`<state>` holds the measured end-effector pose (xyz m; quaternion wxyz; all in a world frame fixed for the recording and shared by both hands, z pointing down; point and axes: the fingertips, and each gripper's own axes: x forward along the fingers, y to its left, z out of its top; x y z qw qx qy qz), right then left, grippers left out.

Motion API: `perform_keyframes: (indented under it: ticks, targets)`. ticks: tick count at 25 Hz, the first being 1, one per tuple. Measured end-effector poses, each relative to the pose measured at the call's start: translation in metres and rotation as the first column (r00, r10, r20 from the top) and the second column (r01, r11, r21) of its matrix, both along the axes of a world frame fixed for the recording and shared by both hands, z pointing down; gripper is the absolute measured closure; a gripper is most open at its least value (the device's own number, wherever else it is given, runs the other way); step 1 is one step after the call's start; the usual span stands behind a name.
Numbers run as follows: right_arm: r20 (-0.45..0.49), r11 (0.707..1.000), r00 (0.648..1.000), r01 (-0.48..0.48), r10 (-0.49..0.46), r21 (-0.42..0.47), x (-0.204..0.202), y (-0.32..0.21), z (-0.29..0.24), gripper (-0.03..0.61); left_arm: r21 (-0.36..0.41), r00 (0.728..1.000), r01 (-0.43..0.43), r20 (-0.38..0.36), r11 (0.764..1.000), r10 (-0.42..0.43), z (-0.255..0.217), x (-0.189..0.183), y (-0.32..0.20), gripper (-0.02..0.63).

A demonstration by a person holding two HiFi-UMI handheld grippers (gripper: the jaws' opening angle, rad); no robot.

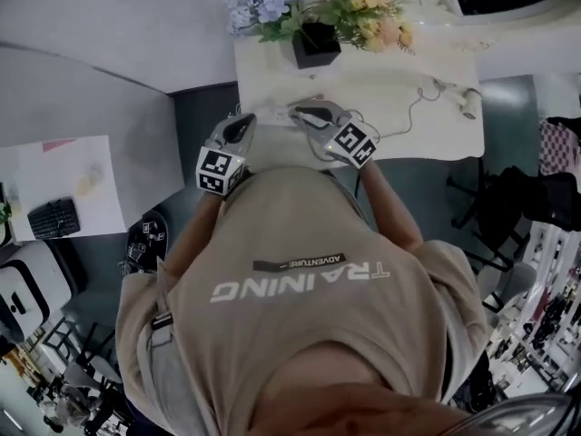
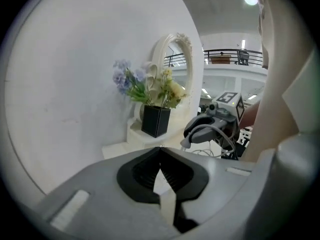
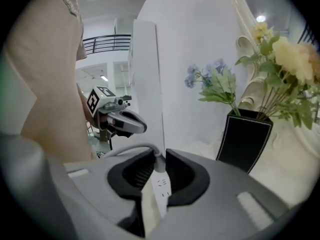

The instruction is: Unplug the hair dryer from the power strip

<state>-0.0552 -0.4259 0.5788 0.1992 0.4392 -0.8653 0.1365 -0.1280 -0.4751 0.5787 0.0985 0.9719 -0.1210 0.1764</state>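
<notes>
A white power strip point(image 3: 161, 188) lies between my right gripper's jaws, its sockets facing up. A grey plug point(image 3: 158, 161) with a grey cord point(image 3: 125, 150) sits in it, and my right gripper point(image 3: 159, 154) is shut on that plug. In the left gripper view, my left gripper point(image 2: 160, 151) is shut on the strip's white end point(image 2: 168, 204). From the head view both grippers, left point(image 1: 238, 133) and right point(image 1: 313, 116), meet at the white table's point(image 1: 399, 139) near edge. The white hair dryer point(image 1: 468, 104) lies at the table's right, its cord point(image 1: 413, 107) trailing towards the grippers.
A black square vase of flowers point(image 1: 316, 44) stands at the table's back, beside an ornate white mirror point(image 2: 175, 69). A grey wall is to the left. A desk with a keyboard point(image 1: 53, 216) is at the far left. A black chair point(image 1: 508, 207) is on the right.
</notes>
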Motion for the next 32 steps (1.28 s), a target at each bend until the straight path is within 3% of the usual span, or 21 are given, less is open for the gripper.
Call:
perform_keyframes:
  ticks: [3, 7, 13, 26, 32]
  targets:
    - [0.052, 0.999, 0.998, -0.040, 0.039, 0.017, 0.010, 0.006, -0.013, 0.502, 0.009, 0.999, 0.033, -0.029, 0.999, -0.033, -0.022, -0.004, -0.001, 0.607]
    - [0.092, 0.996, 0.994, -0.067, 0.061, 0.062, 0.017, 0.007, -0.026, 0.502, 0.076, 0.999, -0.006, -0.040, 0.997, 0.009, -0.039, -0.001, -0.003, 0.607]
    - [0.061, 0.997, 0.998, -0.020, 0.016, 0.073, 0.013, 0.017, -0.037, 0.502, 0.088, 0.995, 0.061, -0.082, 0.994, -0.054, -0.051, -0.006, -0.003, 0.609]
    - [0.071, 0.995, 0.997, -0.033, 0.026, 0.094, 0.017, 0.017, -0.043, 0.502, 0.099, 0.994, 0.050, -0.103, 0.994, -0.040, -0.058, -0.017, 0.012, 0.609]
    - [0.055, 0.997, 0.998, 0.011, -0.015, 0.082, 0.012, 0.004, -0.035, 0.502, 0.107, 0.990, 0.098, -0.115, 0.989, -0.086, -0.064, -0.019, 0.001, 0.607]
